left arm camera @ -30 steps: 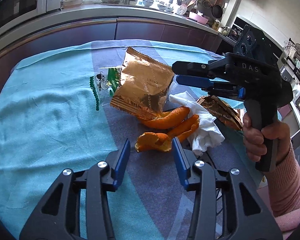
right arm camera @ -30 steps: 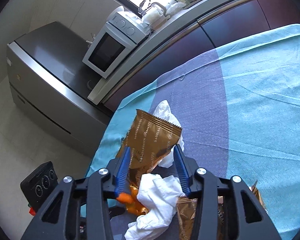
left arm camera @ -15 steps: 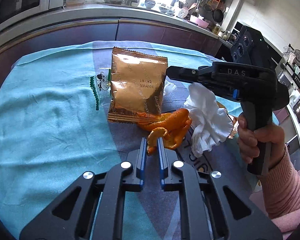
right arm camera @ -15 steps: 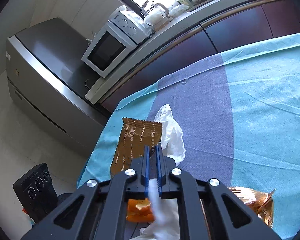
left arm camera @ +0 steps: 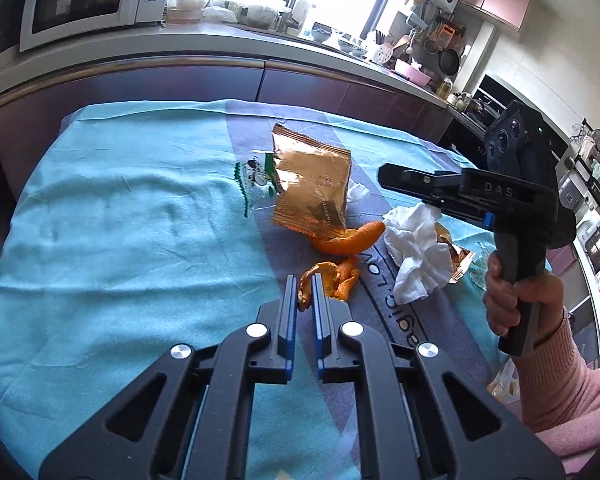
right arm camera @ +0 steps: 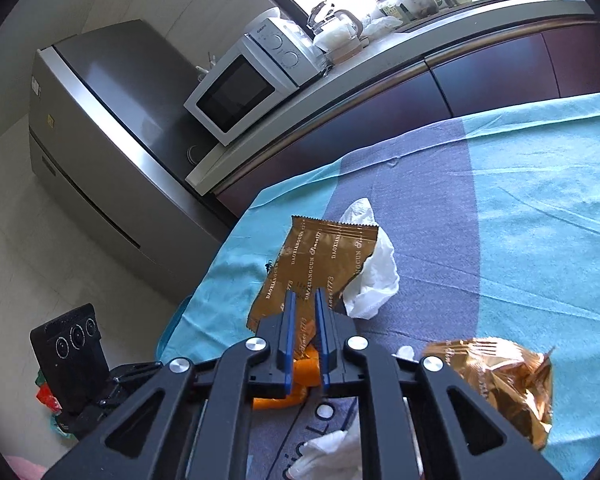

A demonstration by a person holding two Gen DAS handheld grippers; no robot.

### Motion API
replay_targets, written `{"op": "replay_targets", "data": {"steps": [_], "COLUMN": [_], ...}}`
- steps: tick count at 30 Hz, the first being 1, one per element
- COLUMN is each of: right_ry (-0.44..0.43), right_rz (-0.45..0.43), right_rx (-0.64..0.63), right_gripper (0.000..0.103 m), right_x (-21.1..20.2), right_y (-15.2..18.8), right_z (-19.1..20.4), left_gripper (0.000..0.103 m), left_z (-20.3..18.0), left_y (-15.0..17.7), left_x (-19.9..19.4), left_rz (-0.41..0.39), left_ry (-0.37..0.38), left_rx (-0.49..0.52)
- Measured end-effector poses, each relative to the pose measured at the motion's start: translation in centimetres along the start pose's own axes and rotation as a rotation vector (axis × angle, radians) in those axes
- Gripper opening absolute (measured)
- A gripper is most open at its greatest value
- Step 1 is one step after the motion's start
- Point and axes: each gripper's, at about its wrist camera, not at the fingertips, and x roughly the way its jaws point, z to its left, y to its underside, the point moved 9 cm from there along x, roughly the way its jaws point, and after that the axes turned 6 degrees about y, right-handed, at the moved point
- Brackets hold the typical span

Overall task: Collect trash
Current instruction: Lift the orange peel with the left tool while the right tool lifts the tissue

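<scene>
Now the left gripper [left arm camera: 301, 294] is nearly closed on a curled orange peel [left arm camera: 332, 280] lying on the tablecloth [left arm camera: 120, 240] near the tissue [left arm camera: 418, 254]; the peel seems light, bendy, best pinched at its edge. Right gripper [right arm camera: 302, 306] is narrow, probably empty

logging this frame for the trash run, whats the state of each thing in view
left hand-held gripper: shut on small orange peel
small orange peel: curled, one end pinched
right hand-held gripper: nearly closed, seems empty
large orange peel: lying on cloth
flat gold wrapper: torn open, lying on cloth
crumpled gold wrapper: scrunched, lying on cloth
tissue: crumpled, lying loose
microwave: door closed
</scene>
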Motion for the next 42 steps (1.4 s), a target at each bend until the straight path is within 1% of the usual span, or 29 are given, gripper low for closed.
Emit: {"op": "replay_targets", "data": {"steps": [1, 3, 5, 8, 11, 12, 13, 14, 15, 16, 21, 25, 28, 29, 30, 31, 32, 33, 34, 38, 40, 41, 42], "right_ry": [0.028, 0.09, 0.135, 0.199, 0.214, 0.218, 0.221, 0.221, 0.217, 0.213, 0.175, 0.114, 0.079, 0.079, 0.09, 0.107, 0.128, 0.167, 0.195, 0.294, 0.335, 0.342, 0.344], "right_rz": [-0.013, -0.03, -0.032, -0.008, 0.01, 0.018, 0.024, 0.028, 0.028, 0.022, -0.025, -0.056, -0.068, -0.069, -0.07, -0.067, -0.045, -0.027, -0.017, 0.067, 0.089, 0.099, 0.112], "right_rx": [-0.016, -0.047, -0.057, -0.075, -0.085, -0.091, -0.094, -0.098, -0.102, -0.107, -0.171, -0.249, -0.309, -0.32, -0.326, -0.317, -0.306, -0.289, -0.279, -0.265, -0.259, -0.25, -0.238], "right_gripper": [0.043, 0.049, 0.049, 0.049, 0.049, 0.043, 0.031, 0.024, 0.013, 0.009, 0.004, 0.003, 0.003, 0.003, 0.003, 0.008, 0.015, 0.037, 0.047, 0.046, 0.043, 0.041, 0.032], "right_x": [-0.7, -1.8, -2.5, -2.7, -2.2, -1.9, -1.7, -1.6, -1.6, -1.7, -3.4, -4.8, -5.2, -5.2, -5.3, -5.1, -4.7, -4.2, -3.8, -1.8, -1.1, -0.8, -0.6], "right_y": [0.2, 0.5, 1.0, 1.9, 2.6, 2.8, 3.0, 3.0, 3.1, 3.0, 2.4, 2.0, 1.9, 1.8, 1.7, 1.6, 1.7, 1.9, 2.3, 4.4, 5.3, 5.6, 5.9], "right_z": [-0.3, -1.0, -1.9, -2.9, -3.3, -3.3, -3.3, -3.3, -3.0, -2.7, 0.3, 4.3, 7.2, 7.7, 7.7, 7.5, 6.8, 5.8, 5.1, 2.2, 1.1, 0.6, 0.1], "left_gripper": [0.007, 0.007, 0.007, 0.007, 0.007, 0.007, 0.007, 0.007, 0.007, 0.007, 0.007, 0.007, 0.007, 0.007, 0.007, 0.007, 0.007, 0.007, 0.007, 0.007, 0.007, 0.007, 0.007], "left_z": [0.3, 0.9, 1.4, 2.2, 2.9, 3.0, 3.2, 3.4, 3.5, 3.7, 4.4, 5.2, 5.8, 5.9, 6.1, 6.4, 6.6, 6.8, 7.1, 8.3, 8.9, 9.1, 9.4], "left_y": [0.0, -0.1, -0.1, 0.3, 0.5, 0.6, 0.6, 0.8, 1.0, 1.1, 1.3, 1.4, 1.4, 1.3, 1.3, 1.3, 1.4, 1.5, 1.6, 2.1, 2.3, 2.4, 2.5], "left_x": [-0.4, -1.2, -1.8, -2.7, -3.4, -3.6, -3.7, -3.9, -4.1, -4.4, -6.0, -7.5, -9.0, -9.5, -9.9, -10.3, -10.7, -11.0, -11.3, -12.1, -12.5, -12.6, -12.8], "left_rz": [-0.006, -0.021, -0.035, -0.051, -0.058, -0.06, -0.061, -0.063, -0.066, -0.068, -0.089, -0.114, -0.138, -0.146, -0.153, -0.16, -0.165, -0.17, -0.173, -0.181, -0.184, -0.186, -0.187], "left_ry": [0.001, -0.005, -0.007, -0.018, -0.026, -0.031, -0.031, -0.033, -0.038, -0.042, -0.059, -0.08, -0.09, -0.089, -0.09, -0.095, -0.098, -0.101, -0.102, -0.114, -0.121, -0.123, -0.126], "left_rx": [-0.005, -0.02, -0.032, -0.049, -0.065, -0.068, -0.073, -0.078, -0.08, -0.081, -0.091, -0.098, -0.105, -0.106, -0.109, -0.114, -0.118, -0.123, -0.128, -0.148, -0.161, -0.166, -0.171]}}
